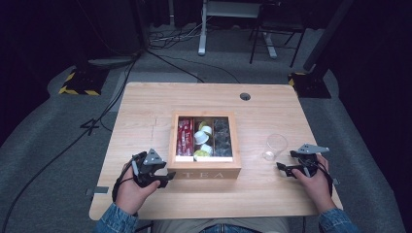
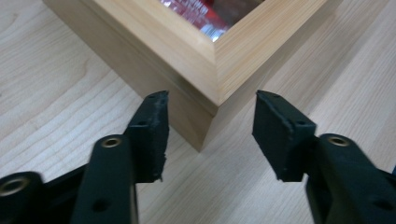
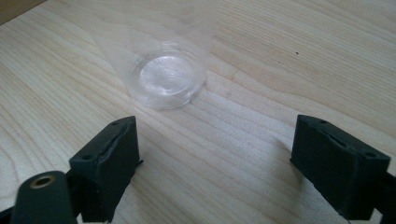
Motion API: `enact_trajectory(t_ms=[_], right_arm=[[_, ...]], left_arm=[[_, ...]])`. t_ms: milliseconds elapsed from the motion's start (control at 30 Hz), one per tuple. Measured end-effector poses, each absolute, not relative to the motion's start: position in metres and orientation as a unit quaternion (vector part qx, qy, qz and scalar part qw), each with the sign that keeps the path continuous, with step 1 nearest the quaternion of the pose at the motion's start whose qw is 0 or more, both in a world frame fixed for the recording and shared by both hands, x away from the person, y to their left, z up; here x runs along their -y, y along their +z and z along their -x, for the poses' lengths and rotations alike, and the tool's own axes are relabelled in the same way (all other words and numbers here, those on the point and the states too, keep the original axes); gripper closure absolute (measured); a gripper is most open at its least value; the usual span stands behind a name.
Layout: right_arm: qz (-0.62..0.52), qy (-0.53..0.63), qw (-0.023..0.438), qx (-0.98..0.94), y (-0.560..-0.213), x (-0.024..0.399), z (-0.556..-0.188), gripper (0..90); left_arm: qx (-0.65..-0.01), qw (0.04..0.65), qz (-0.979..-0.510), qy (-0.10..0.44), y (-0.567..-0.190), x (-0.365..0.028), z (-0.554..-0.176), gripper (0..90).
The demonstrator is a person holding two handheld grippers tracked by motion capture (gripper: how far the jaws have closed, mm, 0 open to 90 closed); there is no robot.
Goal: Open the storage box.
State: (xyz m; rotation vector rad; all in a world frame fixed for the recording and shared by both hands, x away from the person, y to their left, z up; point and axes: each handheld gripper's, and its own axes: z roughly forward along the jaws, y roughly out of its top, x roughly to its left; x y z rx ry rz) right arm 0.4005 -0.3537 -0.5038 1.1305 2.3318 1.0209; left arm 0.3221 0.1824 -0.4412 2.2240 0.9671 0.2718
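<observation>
**Left jaws frame the tea box corner**

Left gripper point(image 2: 210, 126) sits at the near left corner of the wooden box point(image 1: 204, 170), lettered "TEA" on its front; jaws apart, either side of the corner, pads clear of it. Its own view catches red packets point(image 2: 210, 14) with unreadable print. Right gripper point(image 3: 215, 163) gapes wide before the clear cup point(image 3: 163, 74), seen upright from above

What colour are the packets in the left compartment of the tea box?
Red packets, clearest in the high view.

Left tongs point(image 1: 163, 178) lower left of the frame, jaws apart, nothing pressed between. Right tongs point(image 1: 285, 162) lower right, jaws wide; both hands low.
</observation>
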Motion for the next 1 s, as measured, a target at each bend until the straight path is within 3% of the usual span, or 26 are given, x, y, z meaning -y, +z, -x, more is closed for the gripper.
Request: enact_trajectory(t_ms=[100, 700, 1000], right_arm=[[-0.399, 0.361, 0.177, -0.824, -0.5038, 0.3537, -0.4005, 15.0], [-0.398, 0.361, 0.178, -0.825, -0.5036, 0.3538, -0.4, 16.0], [-0.397, 0.378, 0.169, -0.819, -0.4962, 0.3562, -0.394, 21.9]], left_arm=[[-0.369, 0.348, -0.855, 0.109, -0.4402, -0.1832, -0.3215, 58.8], [-0.356, 0.353, -0.856, 0.124, -0.434, -0.186, -0.316, 73.3], [-0.35, 0.353, -0.857, 0.133, -0.4341, -0.1859, -0.3153, 75.4]])
